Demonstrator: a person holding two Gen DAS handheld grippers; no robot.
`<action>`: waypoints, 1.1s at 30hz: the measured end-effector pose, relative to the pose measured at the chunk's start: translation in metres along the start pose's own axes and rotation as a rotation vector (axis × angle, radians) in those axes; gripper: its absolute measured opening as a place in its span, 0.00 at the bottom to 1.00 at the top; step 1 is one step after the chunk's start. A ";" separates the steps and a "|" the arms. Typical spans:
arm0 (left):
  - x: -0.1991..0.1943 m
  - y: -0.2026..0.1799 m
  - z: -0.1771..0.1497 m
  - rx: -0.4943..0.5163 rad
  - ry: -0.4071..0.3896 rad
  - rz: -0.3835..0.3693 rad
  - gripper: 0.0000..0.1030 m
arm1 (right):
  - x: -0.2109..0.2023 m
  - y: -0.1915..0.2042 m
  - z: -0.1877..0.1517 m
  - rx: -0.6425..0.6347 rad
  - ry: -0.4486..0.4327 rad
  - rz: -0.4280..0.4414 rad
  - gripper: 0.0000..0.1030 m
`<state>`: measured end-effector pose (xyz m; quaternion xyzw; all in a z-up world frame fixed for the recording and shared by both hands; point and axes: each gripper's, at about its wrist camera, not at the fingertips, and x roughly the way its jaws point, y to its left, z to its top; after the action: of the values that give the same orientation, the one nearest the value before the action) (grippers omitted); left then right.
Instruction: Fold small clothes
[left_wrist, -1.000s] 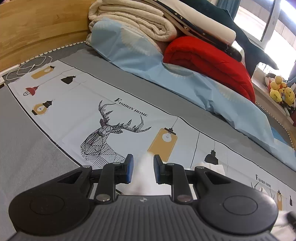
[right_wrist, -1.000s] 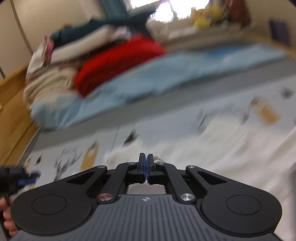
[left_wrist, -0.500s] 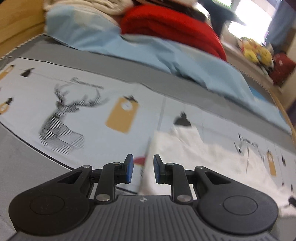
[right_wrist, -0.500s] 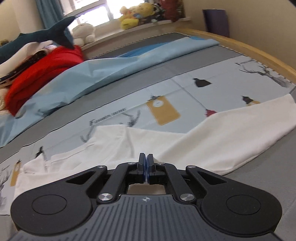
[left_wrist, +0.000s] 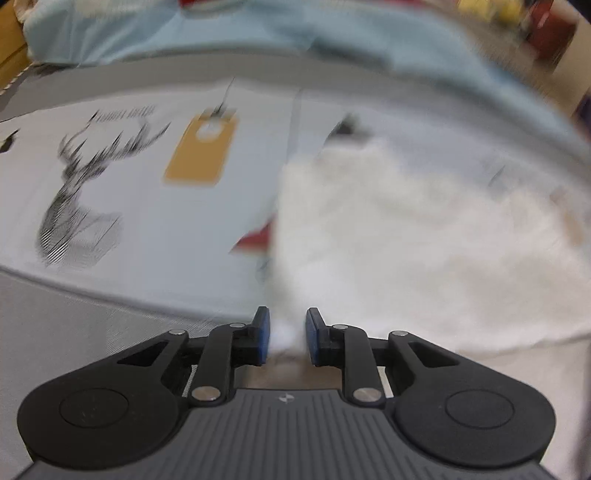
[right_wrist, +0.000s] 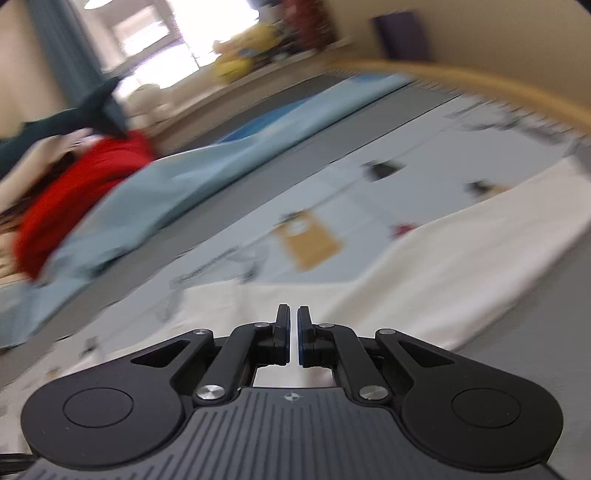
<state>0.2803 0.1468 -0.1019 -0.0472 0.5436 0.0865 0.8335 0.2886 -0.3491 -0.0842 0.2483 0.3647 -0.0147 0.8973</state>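
so far no fold shows: white garment (left_wrist: 406, 236) lies spread on the printed sheet (left_wrist: 140, 206). your left gripper (left_wrist: 287, 334) pinches its edge; your right gripper (right_wrist: 293, 334) has just parted slightly, empty.

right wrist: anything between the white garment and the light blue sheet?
Right wrist view: printed bedspread with a yellow lantern print, then a grey band, lie between white garment and light blue sheet.

Two matching black handheld grippers

The left gripper (left_wrist: 287, 334) and right gripper (right_wrist: 293, 334) show blue pads, silver screws and ribbed grey bases at lower centre.
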 end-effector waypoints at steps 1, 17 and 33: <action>0.012 0.005 -0.004 -0.004 0.056 0.044 0.25 | 0.009 -0.001 -0.003 0.003 0.066 0.002 0.06; -0.010 0.002 0.010 -0.011 -0.022 0.023 0.27 | 0.057 -0.030 0.002 0.276 0.172 -0.013 0.29; -0.012 0.002 0.011 -0.014 -0.036 -0.006 0.27 | 0.011 -0.006 0.012 0.020 -0.005 -0.289 0.08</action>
<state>0.2852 0.1496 -0.0863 -0.0529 0.5278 0.0887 0.8430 0.3029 -0.3583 -0.0871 0.2022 0.3945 -0.1482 0.8840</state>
